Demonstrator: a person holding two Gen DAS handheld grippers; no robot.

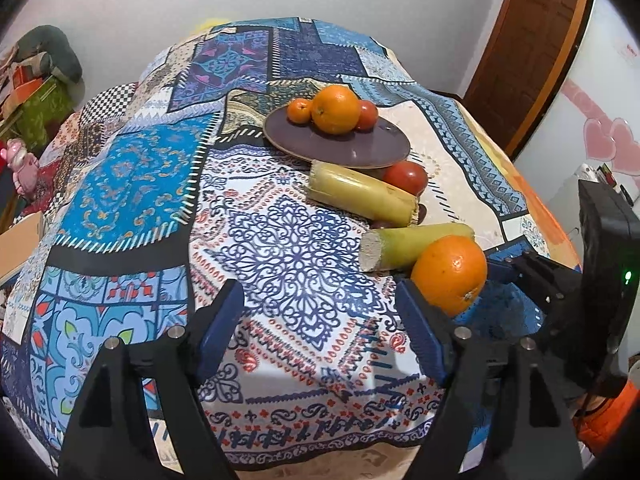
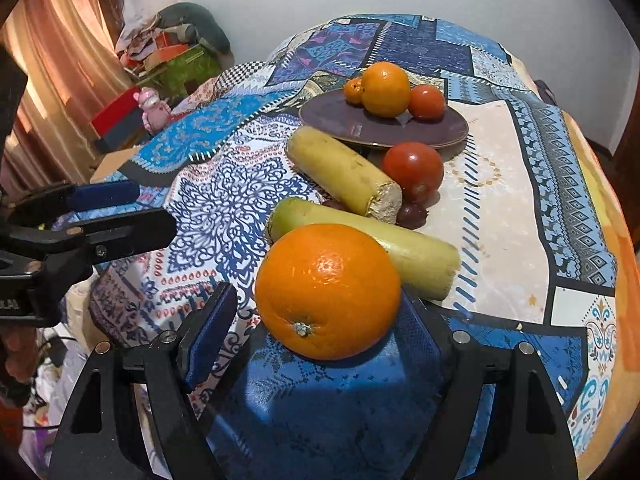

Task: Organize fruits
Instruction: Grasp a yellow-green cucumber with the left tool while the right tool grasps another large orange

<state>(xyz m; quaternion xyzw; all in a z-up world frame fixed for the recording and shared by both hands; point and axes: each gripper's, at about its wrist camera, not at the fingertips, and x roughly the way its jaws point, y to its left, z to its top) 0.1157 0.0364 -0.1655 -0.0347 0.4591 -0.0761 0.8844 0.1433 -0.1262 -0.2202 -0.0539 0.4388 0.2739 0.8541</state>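
Observation:
A dark purple plate (image 1: 360, 148) (image 2: 340, 118) holds a big orange (image 1: 335, 109) (image 2: 385, 89), a small mandarin (image 1: 299, 111) (image 2: 353, 91) and a tomato (image 1: 367, 115) (image 2: 426, 101). In front of it lie a second tomato (image 1: 406, 177) (image 2: 413, 171), two yellow-green cane pieces (image 1: 362, 193) (image 2: 344, 176) (image 1: 416, 240) (image 2: 416, 254) and a near orange (image 1: 449, 275) (image 2: 327, 291). My right gripper (image 2: 316, 312) is open, its jaws on either side of the near orange, right pad touching it. My left gripper (image 1: 320, 320) is open and empty over the cloth, left of that orange.
A patchwork tablecloth (image 1: 288, 248) (image 2: 224, 204) covers the table. A small dark fruit (image 2: 412, 215) lies between the cane pieces. Boxes and a pink toy (image 2: 154, 110) stand left of the table. The left gripper shows at the left of the right wrist view (image 2: 100, 216).

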